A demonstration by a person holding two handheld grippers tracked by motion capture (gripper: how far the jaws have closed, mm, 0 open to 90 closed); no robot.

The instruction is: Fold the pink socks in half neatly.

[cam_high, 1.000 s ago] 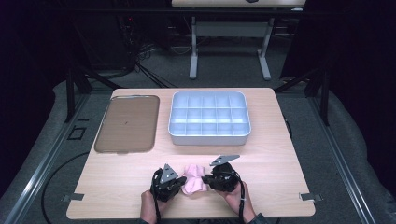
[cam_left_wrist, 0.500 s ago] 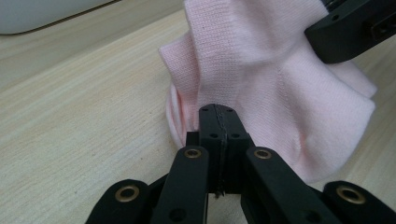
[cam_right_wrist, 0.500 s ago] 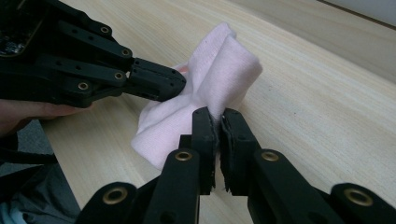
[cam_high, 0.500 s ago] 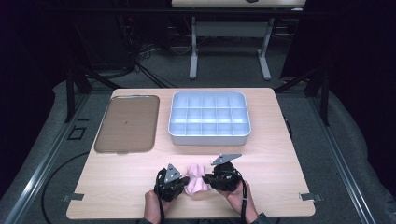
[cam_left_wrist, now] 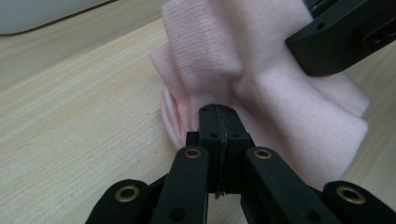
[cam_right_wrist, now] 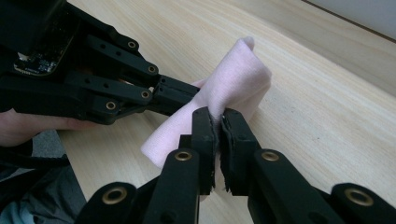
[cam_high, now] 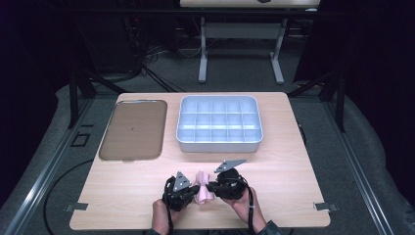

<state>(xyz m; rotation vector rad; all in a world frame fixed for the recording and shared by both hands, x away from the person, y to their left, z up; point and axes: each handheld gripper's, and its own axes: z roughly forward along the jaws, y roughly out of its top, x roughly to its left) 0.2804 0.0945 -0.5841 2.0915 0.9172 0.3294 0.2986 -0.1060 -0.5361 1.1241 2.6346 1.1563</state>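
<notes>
While both claws bit into it, the pink knit cloth [cam_high: 203, 192] sat bunched at bottom centre of the high view, near the table's front edge. It looked like a sock or small sleeve w/ a ribbed cuff, but I couldn't tell which. In the left gripper view the left gripper [cam_left_wrist: 218, 122] had its jaws pressed together on a thin fold at the cloth's lower edge. In the right gripper view the right gripper [cam_right_wrist: 217, 123] was clamped on a fold too, jaws nearly touching w/ fabric between.

Risks, as judgement: both holds were on thin pinches of stretchy knit, so a pull apart could slip a fold out of one claw, prob. the left, whose bite looked shallowest. The two grippers also sat v. close, the left one's linkage filling the upper left of the right gripper view, so a twist could knock them together. Dragging the bundle could rub it on the wooden table [cam_high: 293, 161] and undo the folds.

Farther up the high view, the white compartment tray [cam_high: 219, 125] stood centre-right and the brown flat tray [cam_high: 133, 129] at its left, both well apart from the cloth.
</notes>
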